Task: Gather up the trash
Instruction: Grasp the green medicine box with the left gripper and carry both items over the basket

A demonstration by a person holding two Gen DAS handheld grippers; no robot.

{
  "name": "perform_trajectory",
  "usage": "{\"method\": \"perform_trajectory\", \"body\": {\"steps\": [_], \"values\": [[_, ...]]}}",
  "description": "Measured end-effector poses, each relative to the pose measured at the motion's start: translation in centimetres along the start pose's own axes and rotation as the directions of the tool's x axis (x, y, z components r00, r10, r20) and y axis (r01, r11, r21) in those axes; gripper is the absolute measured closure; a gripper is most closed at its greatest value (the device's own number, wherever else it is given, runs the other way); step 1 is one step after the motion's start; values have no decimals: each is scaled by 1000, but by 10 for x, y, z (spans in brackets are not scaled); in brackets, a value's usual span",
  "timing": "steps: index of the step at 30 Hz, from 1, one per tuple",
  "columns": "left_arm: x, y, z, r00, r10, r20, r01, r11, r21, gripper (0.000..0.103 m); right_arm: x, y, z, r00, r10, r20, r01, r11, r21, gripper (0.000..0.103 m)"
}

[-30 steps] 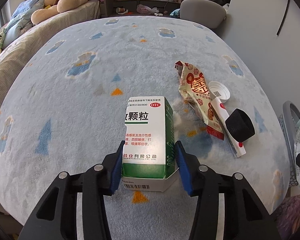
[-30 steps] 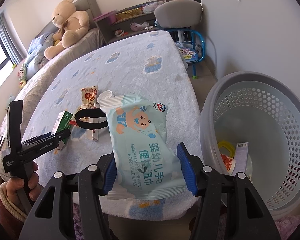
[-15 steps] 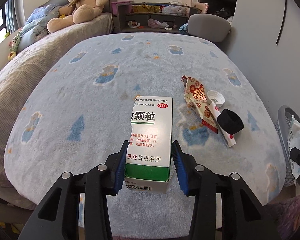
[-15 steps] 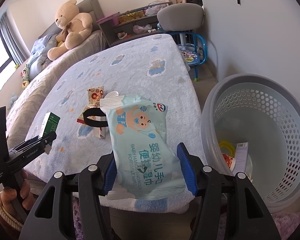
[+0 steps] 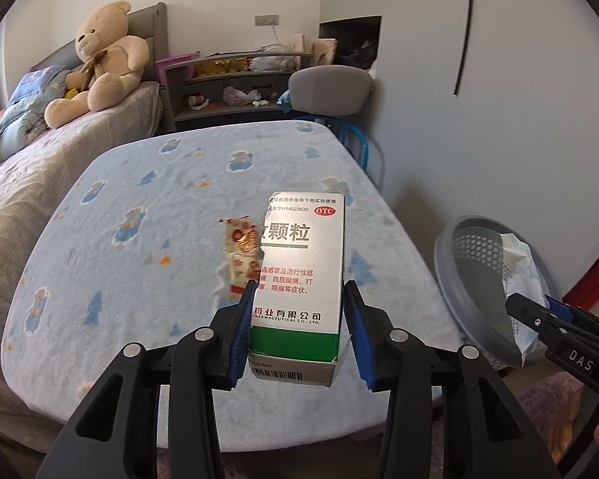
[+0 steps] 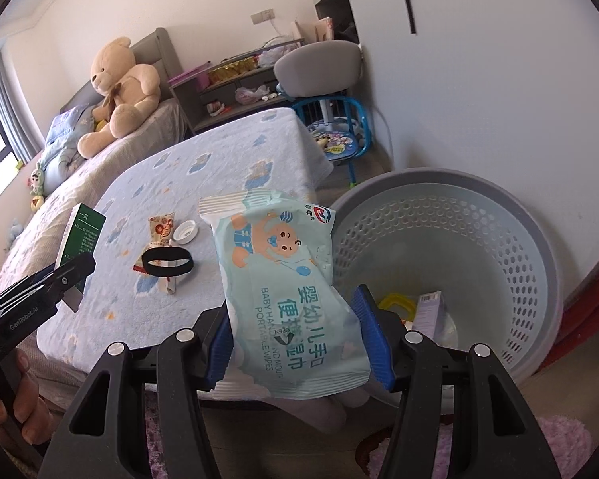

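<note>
We hold the medicine box (image 5: 299, 275) in our left gripper (image 5: 301, 335). The blue pads press on both long sides of the box near its green bottom end. The box stands up long and tall, and its torn top end points away from us toward the far side of the bed. It is up in the air above the blue blanket (image 5: 139, 279), not touching it.

We hold the baby wipes pack (image 6: 287, 299) in our right gripper (image 6: 295, 343). The pads squeeze its lower part from both sides. The pack is long too, and its crimped top end points up and away from us. It hangs over the edge of the bed, just beside the grey basket (image 6: 539, 239). The basket sits on the floor to the right of the bed, with a few things at its bottom.

Both grippers tilt down and forward. In the right wrist view we see our left hand (image 6: 16, 395) low at the left, wrapped around its gripper's handle.

On the blanket lie a snack wrapper (image 6: 159, 231), a white cap (image 6: 185, 232) and a black ring (image 6: 167, 262), near each other. A teddy bear (image 5: 100, 64) sits far back on the bed
</note>
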State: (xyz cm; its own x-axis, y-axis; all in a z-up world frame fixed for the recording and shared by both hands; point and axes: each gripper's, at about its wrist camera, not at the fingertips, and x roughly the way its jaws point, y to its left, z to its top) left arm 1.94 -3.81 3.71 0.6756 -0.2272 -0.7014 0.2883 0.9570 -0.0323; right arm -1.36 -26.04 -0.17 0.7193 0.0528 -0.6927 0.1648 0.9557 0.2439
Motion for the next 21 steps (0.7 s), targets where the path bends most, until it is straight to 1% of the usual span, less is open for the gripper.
{"method": "perform_trajectory", "body": {"steps": [6, 12, 16, 21], "values": [[11, -64, 6, 996, -89, -16, 90, 993, 75, 61, -20, -52, 4, 995, -88, 36, 86, 995, 52, 48], [30, -118, 14, 989, -143, -33, 147, 980, 131, 61, -29, -99, 9, 985, -168, 46, 163, 982, 92, 48], [43, -144, 14, 985, -160, -63, 168, 976, 141, 61, -24, -122, 7, 983, -182, 29, 177, 976, 131, 48], [56, -163, 8, 984, -149, -93, 162, 974, 155, 61, -15, -135, 1, 986, -165, 22, 160, 973, 166, 48]]}}
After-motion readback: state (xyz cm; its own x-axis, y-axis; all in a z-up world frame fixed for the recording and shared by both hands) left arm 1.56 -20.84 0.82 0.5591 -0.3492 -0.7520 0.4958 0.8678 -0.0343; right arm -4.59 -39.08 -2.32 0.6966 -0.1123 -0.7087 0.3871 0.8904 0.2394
